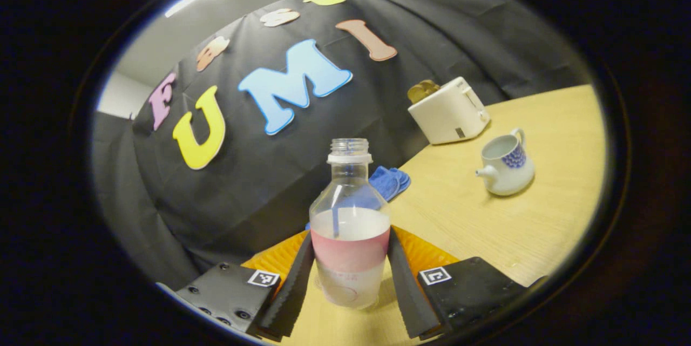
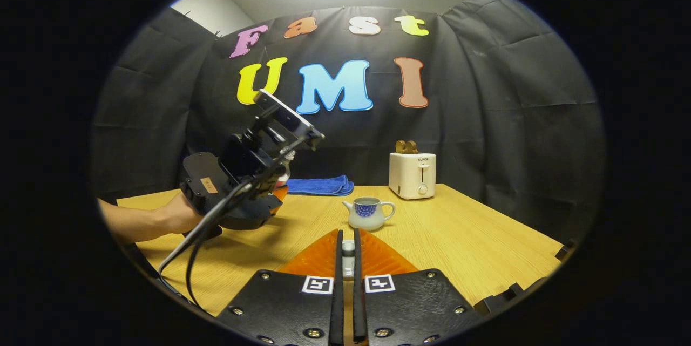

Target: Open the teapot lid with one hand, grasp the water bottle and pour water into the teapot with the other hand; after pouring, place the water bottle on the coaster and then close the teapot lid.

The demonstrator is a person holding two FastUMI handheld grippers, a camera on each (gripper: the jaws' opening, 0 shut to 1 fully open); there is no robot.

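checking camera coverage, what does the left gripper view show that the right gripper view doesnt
Left gripper view: the uncapped, part-full water bottle up close, clamped between the left gripper fingers. Right gripper view: a hand holding the left gripper from outside, and the right gripper shut on a small pale piece, likely the teapot lid. Both: lidless teapot, toaster, blue cloth, wooden table.

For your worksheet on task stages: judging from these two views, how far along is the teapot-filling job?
Done: the teapot stands open, and the right gripper has a small pale piece pinched between its fingers, probably the lid. In hand: the left gripper brackets the uncapped water bottle, which is upright and away from the teapot. Left: pouring, setting the bottle on the coaster, closing the lid.
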